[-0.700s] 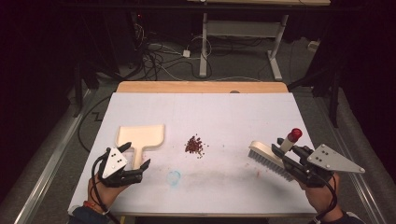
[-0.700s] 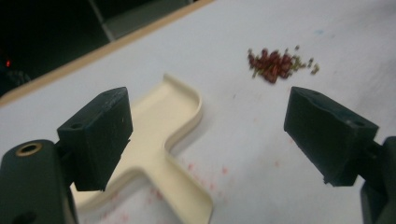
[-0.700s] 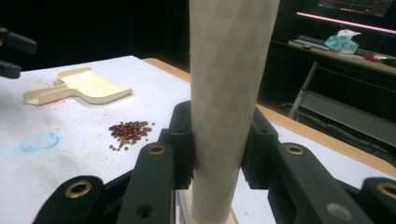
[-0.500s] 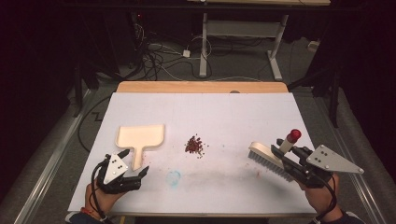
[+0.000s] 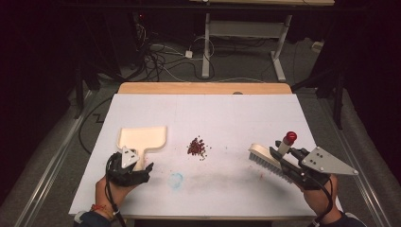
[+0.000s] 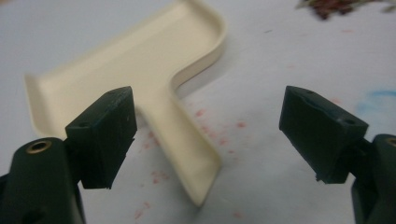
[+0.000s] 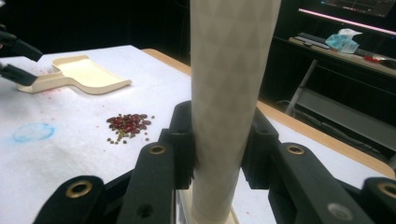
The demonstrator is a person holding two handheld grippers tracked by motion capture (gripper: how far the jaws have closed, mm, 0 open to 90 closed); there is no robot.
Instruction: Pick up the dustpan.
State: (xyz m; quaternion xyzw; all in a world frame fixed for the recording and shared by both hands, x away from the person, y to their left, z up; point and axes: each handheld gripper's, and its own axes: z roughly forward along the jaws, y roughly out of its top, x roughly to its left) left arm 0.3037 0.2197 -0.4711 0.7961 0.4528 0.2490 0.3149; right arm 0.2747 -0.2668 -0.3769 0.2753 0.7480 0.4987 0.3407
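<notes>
Left claw [image 6: 208, 140] now nearer, wide open astride the dustpan [image 6: 140, 79] handle; right claw [image 7: 217, 149] clamped on brush [image 5: 269, 161].

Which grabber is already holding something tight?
The right gripper: its jaws clamp the brush handle. The left gripper is open around the dustpan handle, not squeezing.

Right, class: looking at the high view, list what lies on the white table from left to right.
Left hand-held gripper, open at the dustpan's handle → cream dustpan → blue smudge → pile of red beans → brush → right hand-held gripper, shut on the brush.
</notes>
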